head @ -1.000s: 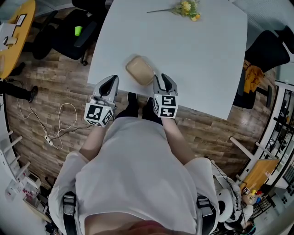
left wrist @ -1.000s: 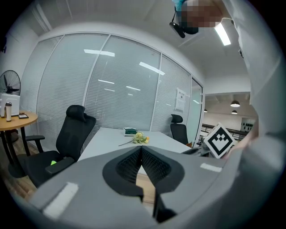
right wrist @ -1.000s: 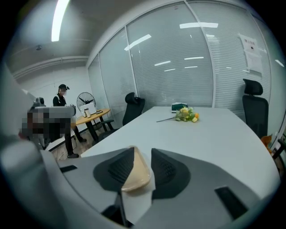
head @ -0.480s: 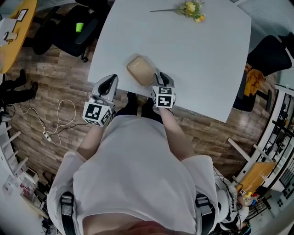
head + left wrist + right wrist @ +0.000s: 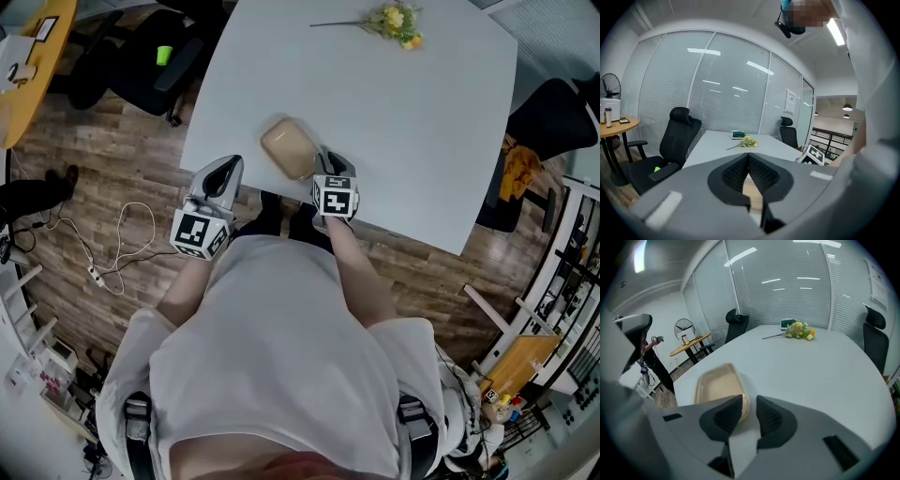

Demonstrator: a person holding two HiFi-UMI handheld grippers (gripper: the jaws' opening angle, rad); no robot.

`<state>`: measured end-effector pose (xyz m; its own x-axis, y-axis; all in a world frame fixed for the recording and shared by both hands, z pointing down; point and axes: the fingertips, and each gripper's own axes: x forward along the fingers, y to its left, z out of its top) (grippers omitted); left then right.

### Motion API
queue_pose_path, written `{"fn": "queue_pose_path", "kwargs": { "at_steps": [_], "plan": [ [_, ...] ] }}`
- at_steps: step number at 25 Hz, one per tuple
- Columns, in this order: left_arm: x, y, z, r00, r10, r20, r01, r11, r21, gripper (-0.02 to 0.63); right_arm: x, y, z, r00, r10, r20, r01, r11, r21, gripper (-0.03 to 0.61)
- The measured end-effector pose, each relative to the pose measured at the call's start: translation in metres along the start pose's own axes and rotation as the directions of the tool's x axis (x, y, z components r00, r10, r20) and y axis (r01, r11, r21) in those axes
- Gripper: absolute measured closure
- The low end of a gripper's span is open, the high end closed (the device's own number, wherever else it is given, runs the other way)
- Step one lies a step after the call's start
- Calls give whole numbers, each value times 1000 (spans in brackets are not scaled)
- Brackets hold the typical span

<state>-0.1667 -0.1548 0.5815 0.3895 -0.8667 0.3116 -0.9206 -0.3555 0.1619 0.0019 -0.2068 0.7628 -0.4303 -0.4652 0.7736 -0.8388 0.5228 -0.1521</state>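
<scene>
A shallow tan tray (image 5: 289,148) (image 5: 717,387) lies flat on the white table (image 5: 422,141) near its front edge. My right gripper (image 5: 328,161) (image 5: 749,401) sits at the tray's right side, pointing down at the table. Its jaws stand a narrow gap apart with only white tabletop showing between them, and the tray's near corner is just by the left fingertip (image 5: 733,405). My left gripper (image 5: 225,169) (image 5: 748,157) hangs off the table's front left corner, above the wooden floor. It is shut, with nothing in it.
A bunch of yellow flowers (image 5: 396,19) (image 5: 799,330) lies at the table's far end. Black office chairs (image 5: 141,66) (image 5: 553,103) stand on both sides. A round wooden table (image 5: 28,56) and a loose cable (image 5: 122,253) are to the left.
The tray stood tilted between the right gripper's jaws; now it lies flat on the table, left of them. The right gripper has tipped downward. The left gripper has barely moved.
</scene>
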Motion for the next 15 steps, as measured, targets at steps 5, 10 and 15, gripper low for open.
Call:
{"fn": "queue_pose_path", "kwargs": {
  "at_steps": [5, 10, 15],
  "plan": [
    [3, 2, -1, 1000, 4, -2, -4, 1000, -9, 603, 3, -2, -2, 1000, 5, -11, -5, 1000, 9, 492],
    [5, 0, -2, 1000, 2, -3, -2, 1000, -11, 603, 3, -2, -2, 1000, 14, -11, -14, 1000, 18, 502],
    [5, -1, -2, 1000, 4, -5, -4, 1000, -11, 603, 4, 2, -3, 1000, 27, -13, -27, 999, 17, 542]
  ]
}}
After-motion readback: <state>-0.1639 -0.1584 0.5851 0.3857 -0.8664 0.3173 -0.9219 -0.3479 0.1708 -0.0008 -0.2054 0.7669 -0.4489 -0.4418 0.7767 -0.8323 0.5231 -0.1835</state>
